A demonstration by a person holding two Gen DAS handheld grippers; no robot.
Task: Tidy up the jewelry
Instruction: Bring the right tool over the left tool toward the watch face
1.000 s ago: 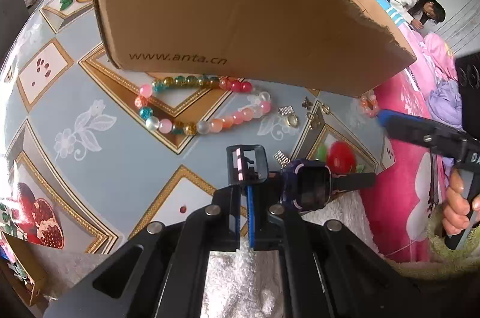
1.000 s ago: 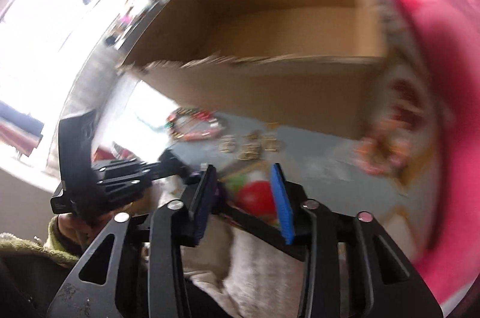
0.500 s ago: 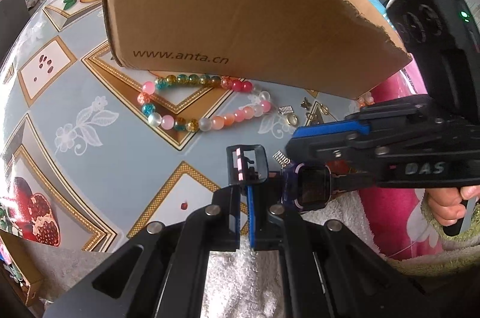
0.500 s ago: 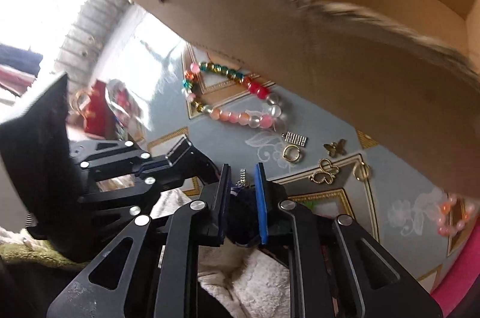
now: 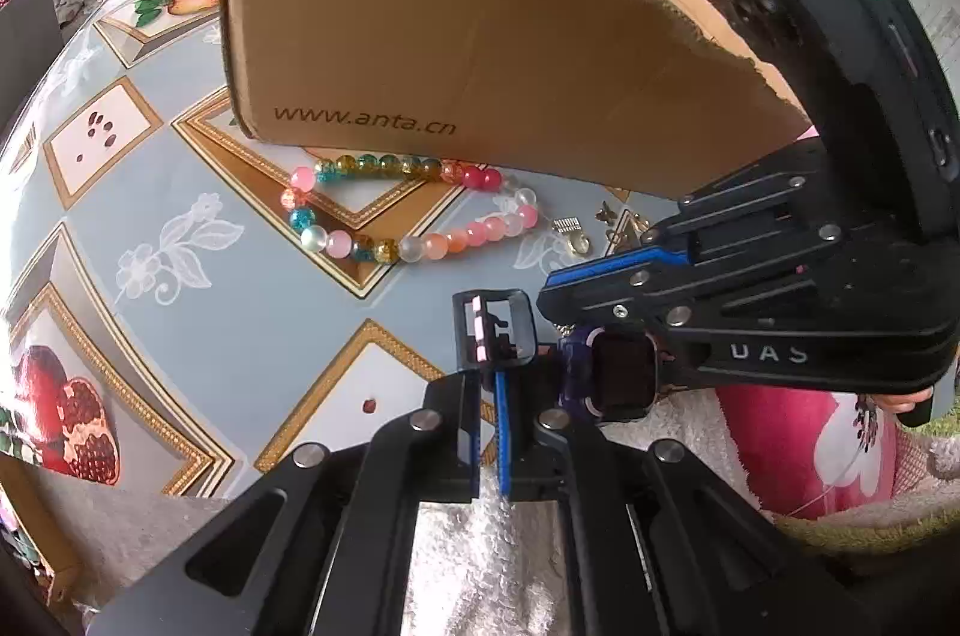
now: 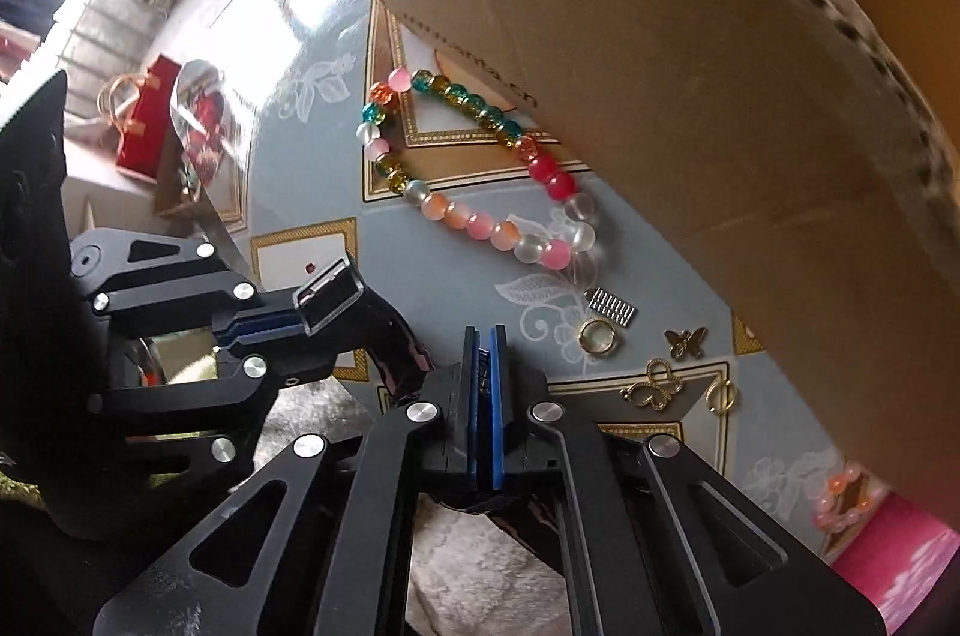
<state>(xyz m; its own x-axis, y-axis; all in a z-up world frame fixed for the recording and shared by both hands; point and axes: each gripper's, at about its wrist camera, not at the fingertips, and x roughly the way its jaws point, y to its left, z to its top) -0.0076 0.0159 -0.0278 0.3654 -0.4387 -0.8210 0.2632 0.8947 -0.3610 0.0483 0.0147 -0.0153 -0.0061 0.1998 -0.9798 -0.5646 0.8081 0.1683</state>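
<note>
A purple smartwatch (image 5: 618,372) with a black strap and buckle (image 5: 495,333) is held just above the table's near edge. My left gripper (image 5: 489,384) is shut on the strap near the buckle. My right gripper (image 6: 483,354) is shut on the watch's other strap; it enters the left wrist view from the right (image 5: 600,288). The buckle also shows in the right wrist view (image 6: 330,297). A colourful bead bracelet (image 5: 408,210) lies in front of an open cardboard box (image 5: 480,54), also in the right wrist view (image 6: 474,168).
Small gold charms and a ring (image 6: 597,336) lie right of the bracelet, with a butterfly charm (image 6: 654,390) nearby. A second small bead bracelet (image 6: 846,504) lies by the box's right end. A white towel (image 5: 480,564) sits under the grippers. A red gift bag (image 6: 144,120) is far left.
My right gripper swung in from the right to the watch and closed on its strap. My left gripper kept its hold on the buckle strap and barely moved.
</note>
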